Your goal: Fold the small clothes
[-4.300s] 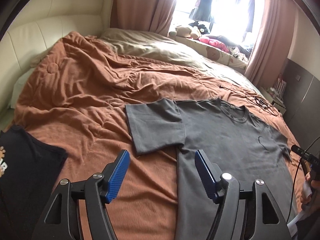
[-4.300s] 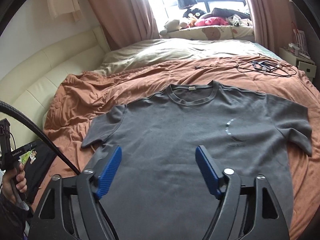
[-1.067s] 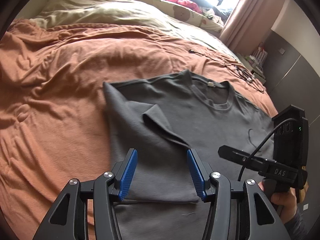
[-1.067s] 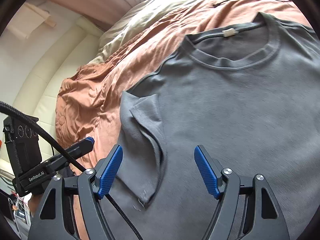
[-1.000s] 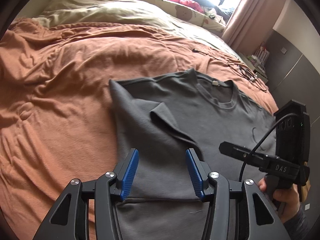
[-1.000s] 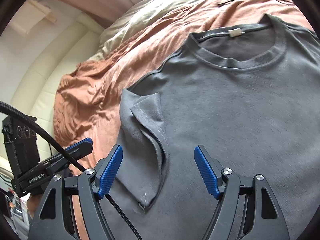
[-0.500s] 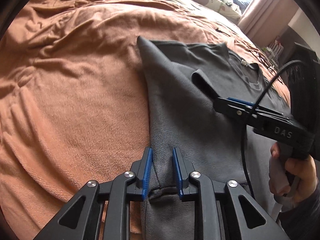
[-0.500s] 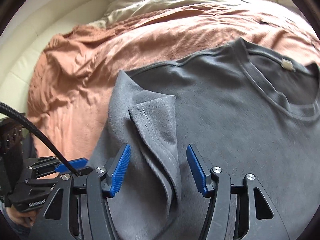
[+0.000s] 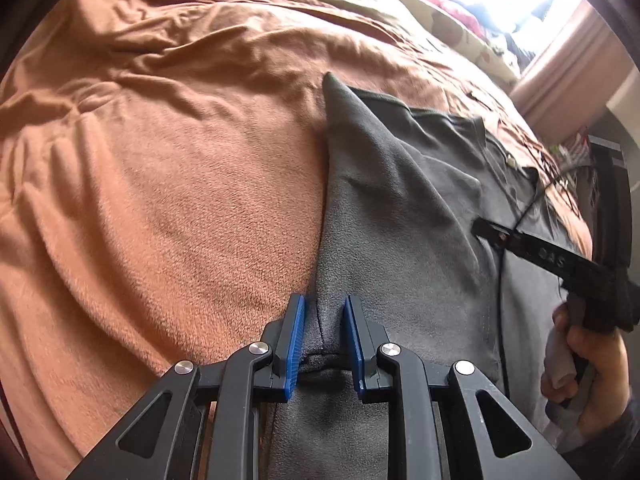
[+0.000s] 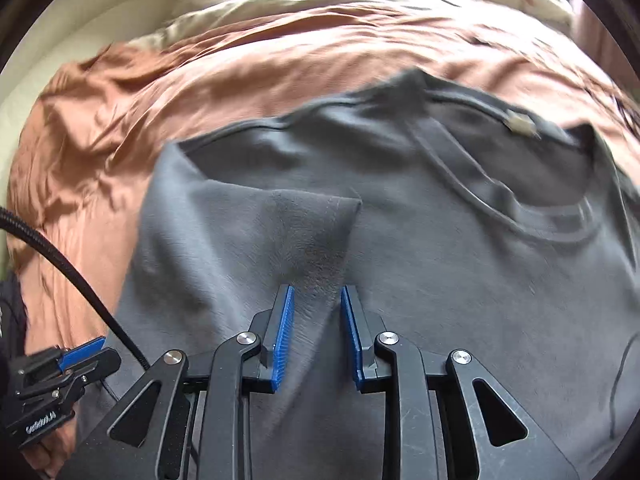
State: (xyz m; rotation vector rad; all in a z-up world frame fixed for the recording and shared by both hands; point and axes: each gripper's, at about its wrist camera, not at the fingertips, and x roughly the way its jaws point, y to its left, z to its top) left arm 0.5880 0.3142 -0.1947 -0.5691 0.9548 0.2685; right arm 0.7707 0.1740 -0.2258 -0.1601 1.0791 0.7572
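Observation:
A dark grey T-shirt (image 9: 400, 220) lies on an orange-brown bedspread (image 9: 180, 180), its left side and sleeve folded in over the body. My left gripper (image 9: 323, 320) is shut on the folded side edge low on the shirt, with grey cloth bunched between the blue pads. In the right wrist view the shirt (image 10: 460, 280) fills the frame, collar (image 10: 520, 216) toward the far right. My right gripper (image 10: 316, 320) is shut on the lower end of the folded sleeve (image 10: 312, 232). A hand (image 9: 580, 352) holds the right gripper's body.
The bedspread (image 10: 120, 120) spreads left of and beyond the shirt. Behind it lie a beige quilt (image 10: 280, 4) and a cream headboard (image 10: 100, 28). Thin cables (image 9: 552, 160) lie past the collar. A black garment (image 10: 12, 312) sits at the left edge.
Both grippers have dropped closer to the shirt. The right gripper's fingers have narrowed from wide apart onto the folded sleeve. The left stays clamped on the side edge.

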